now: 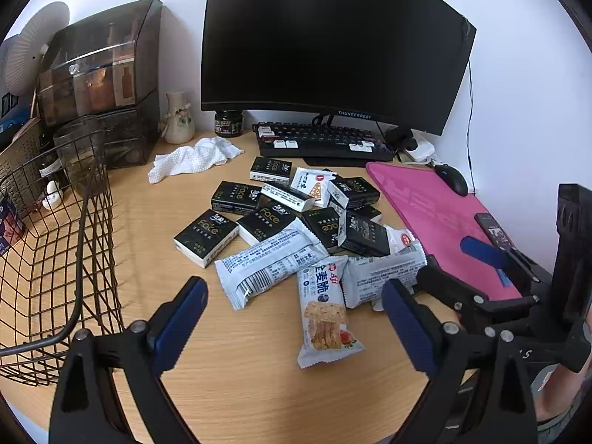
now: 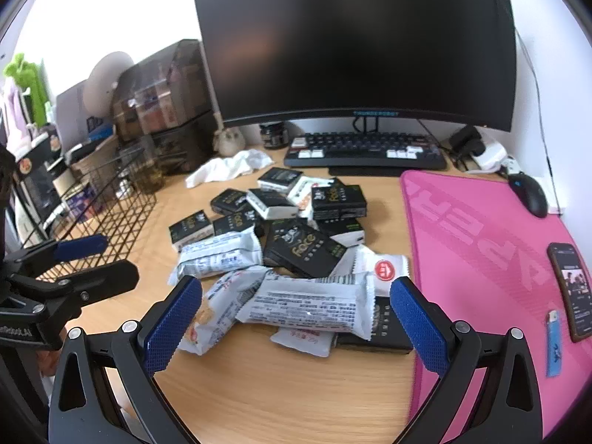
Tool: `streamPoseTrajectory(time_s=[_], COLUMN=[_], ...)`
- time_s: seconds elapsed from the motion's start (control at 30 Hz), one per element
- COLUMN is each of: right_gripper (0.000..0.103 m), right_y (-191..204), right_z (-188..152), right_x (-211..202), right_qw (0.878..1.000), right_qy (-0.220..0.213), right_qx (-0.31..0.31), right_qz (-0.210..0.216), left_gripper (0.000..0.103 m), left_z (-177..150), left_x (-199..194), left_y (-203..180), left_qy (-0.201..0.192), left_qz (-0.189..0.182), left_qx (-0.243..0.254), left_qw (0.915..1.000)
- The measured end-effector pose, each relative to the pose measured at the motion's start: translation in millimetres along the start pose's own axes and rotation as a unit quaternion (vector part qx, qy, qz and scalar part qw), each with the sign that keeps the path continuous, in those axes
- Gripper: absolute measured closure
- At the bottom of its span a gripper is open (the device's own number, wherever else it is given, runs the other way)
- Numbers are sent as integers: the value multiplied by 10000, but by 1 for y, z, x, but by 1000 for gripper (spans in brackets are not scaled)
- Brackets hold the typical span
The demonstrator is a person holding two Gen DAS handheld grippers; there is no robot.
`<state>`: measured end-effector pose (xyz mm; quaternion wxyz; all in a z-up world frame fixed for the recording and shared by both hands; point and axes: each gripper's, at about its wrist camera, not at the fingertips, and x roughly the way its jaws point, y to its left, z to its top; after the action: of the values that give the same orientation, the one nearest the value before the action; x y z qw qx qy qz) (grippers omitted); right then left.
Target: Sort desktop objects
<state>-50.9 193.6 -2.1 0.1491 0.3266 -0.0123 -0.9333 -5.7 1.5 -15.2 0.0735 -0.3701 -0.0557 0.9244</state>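
On the wooden desk [image 1: 251,381] a loose heap of black "Face" tissue packs [image 1: 205,238] and pale snack-bar wrappers [image 1: 266,259] lay between the wire basket [image 1: 55,259] on the left and the pink desk mat [image 2: 481,244] on the right, in front of the keyboard [image 1: 325,142] and the dark curved monitor [image 1: 333,44]. The left gripper [image 1: 296,318] hung over the near edge of the heap with its blue-padded jaws spread wide and nothing held; a wholegrain crisp-bar packet [image 1: 325,314] lay on the desk between the fingers, untouched. The right gripper [image 2: 296,314] was likewise wide open and empty, a grey-white wrapper [image 2: 307,305] lying flat between its pads. A phone [image 2: 571,288] and a blue lighter [image 2: 554,344] rested on the mat, a black mouse [image 2: 531,192] at its far corner, and a crumpled white wipe [image 1: 192,159] lay near the vase [image 1: 179,118]
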Motion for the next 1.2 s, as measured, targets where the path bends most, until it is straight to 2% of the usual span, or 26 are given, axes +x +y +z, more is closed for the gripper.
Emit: streamPoseTrajectory(time_s=[0.53, 0.7, 0.9, 1.0, 1.07, 1.2], right_gripper=[0, 0, 0, 0, 0, 0], right_y=[-5, -12, -33, -41, -44, -48], right_z=[-2, -3, -5, -9, -11, -16], right_x=[9, 12, 24, 35, 42, 52], right_qw=[9998, 9996, 9987, 9979, 9974, 9967], right_qy=[142, 210, 395, 529, 603, 720], right_qx=[43, 78, 171, 262, 266, 250], right_qz=[-132, -163, -277, -279, -290, -274], left_gripper=[8, 8, 10, 17, 18, 28], left_z=[-2, -9, -19, -21, -22, -26], left_x=[8, 26, 58, 71, 79, 89], left_y=[-5, -14, -24, -24, -23, -18], left_qy=[159, 354, 765, 986, 1153, 1246], left_qz=[-80, -169, -333, -308, -180, -236], left_qx=[42, 185, 283, 293, 275, 185], left_qw=[9998, 9991, 9961, 9942, 9928, 9918])
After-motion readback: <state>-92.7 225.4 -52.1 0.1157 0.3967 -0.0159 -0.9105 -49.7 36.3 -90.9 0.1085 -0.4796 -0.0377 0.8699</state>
